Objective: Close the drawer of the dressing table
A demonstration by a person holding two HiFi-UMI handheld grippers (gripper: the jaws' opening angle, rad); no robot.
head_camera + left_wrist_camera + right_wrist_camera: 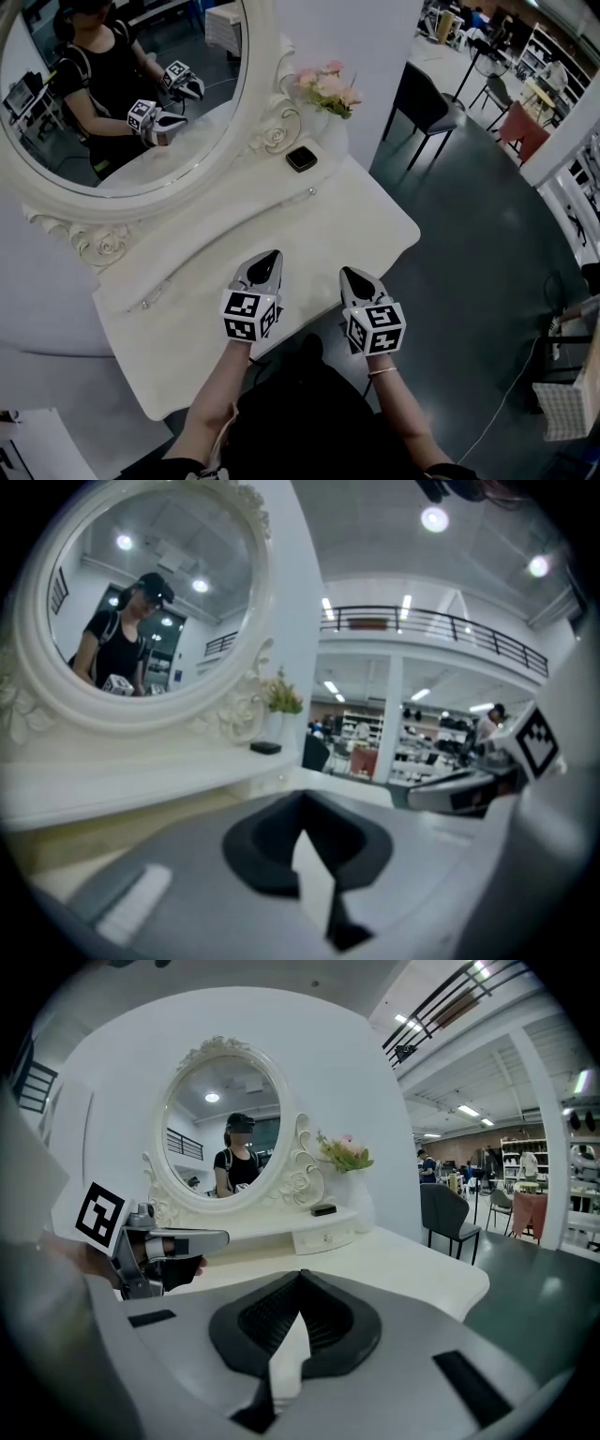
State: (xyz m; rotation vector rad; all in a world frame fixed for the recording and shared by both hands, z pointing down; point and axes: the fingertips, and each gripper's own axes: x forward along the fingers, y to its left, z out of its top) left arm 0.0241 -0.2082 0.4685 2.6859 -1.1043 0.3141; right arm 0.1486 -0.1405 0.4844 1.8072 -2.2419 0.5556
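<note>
Both tools are closed and empty, left tool (272, 255) beside right tool (350, 273), above the near edge of the glossy white counter (356, 225). Far ahead of them, the small white knobbed drawer (323, 1238) looks flush already. I judge the closing step is finished, and the next move calls only for drawing back.

I am looking down on a glossy white dressing table (356, 220) with a curved front edge. Along its back runs a raised white shelf (244, 192). On that shelf stand an oval mirror in a carved white frame (122, 94), a white vase of pink flowers (326, 92) and, just beside the vase, a small square black box (301, 157).
</note>
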